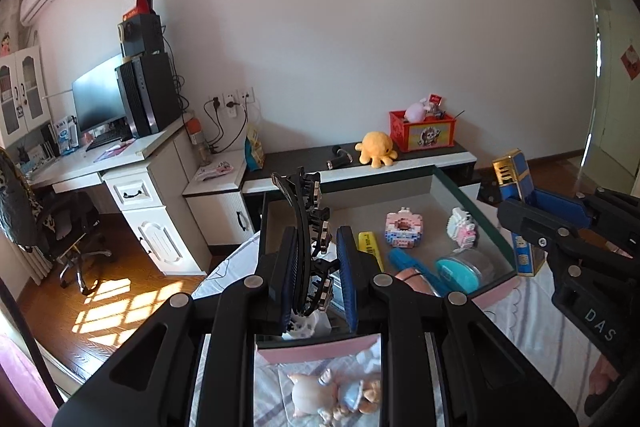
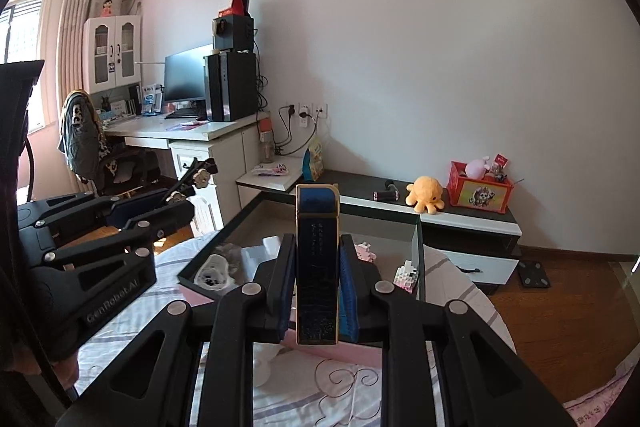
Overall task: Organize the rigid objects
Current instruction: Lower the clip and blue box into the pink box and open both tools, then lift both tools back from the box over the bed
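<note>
Two rigid pieces: curved black hair claw (image 1: 306, 239), flat, perhaps cardboard, blue box (image 2: 317, 267).

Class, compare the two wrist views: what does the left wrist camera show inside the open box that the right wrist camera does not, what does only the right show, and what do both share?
Only the left shows the yellow comb and teal-lidded jar in the box. Only the right shows the window and curtain. Both show the left gripper shut on the black hair clip, the right gripper shut on the blue and gold box, and the yellow octopus plush.
</note>
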`<action>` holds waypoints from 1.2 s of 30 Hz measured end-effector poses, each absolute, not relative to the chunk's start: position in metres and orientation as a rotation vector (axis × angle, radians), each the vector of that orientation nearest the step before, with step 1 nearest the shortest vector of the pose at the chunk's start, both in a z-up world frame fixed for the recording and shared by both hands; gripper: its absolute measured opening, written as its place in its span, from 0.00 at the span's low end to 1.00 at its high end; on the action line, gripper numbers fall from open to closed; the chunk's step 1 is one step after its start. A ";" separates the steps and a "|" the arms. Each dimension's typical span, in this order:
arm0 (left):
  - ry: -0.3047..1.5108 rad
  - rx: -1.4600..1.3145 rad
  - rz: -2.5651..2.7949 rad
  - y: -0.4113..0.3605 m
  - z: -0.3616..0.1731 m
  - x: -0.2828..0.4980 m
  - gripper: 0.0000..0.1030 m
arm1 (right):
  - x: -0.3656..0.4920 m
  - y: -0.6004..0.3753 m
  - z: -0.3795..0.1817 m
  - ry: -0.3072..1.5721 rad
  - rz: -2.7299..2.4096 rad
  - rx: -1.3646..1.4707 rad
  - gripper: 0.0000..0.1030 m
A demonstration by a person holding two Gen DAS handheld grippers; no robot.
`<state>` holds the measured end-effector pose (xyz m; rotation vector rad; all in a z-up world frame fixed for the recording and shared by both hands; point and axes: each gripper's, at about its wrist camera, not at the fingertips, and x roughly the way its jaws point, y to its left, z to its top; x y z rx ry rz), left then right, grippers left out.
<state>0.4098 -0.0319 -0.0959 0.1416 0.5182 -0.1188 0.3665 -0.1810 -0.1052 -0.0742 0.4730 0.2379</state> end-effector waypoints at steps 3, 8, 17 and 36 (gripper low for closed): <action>0.562 0.161 -0.104 -0.032 -0.114 0.442 0.19 | 0.397 -0.192 -0.124 0.530 0.220 -0.058 0.21; 0.648 0.143 -0.099 -0.026 -0.145 0.477 0.19 | 0.435 -0.199 -0.156 0.630 0.207 -0.060 0.21; 0.683 0.110 -0.072 -0.017 -0.164 0.489 0.20 | 0.454 -0.198 -0.177 0.671 0.193 -0.080 0.24; 0.355 0.040 -0.061 0.005 -0.062 0.302 1.00 | 0.294 -0.176 -0.082 0.414 0.241 0.012 0.84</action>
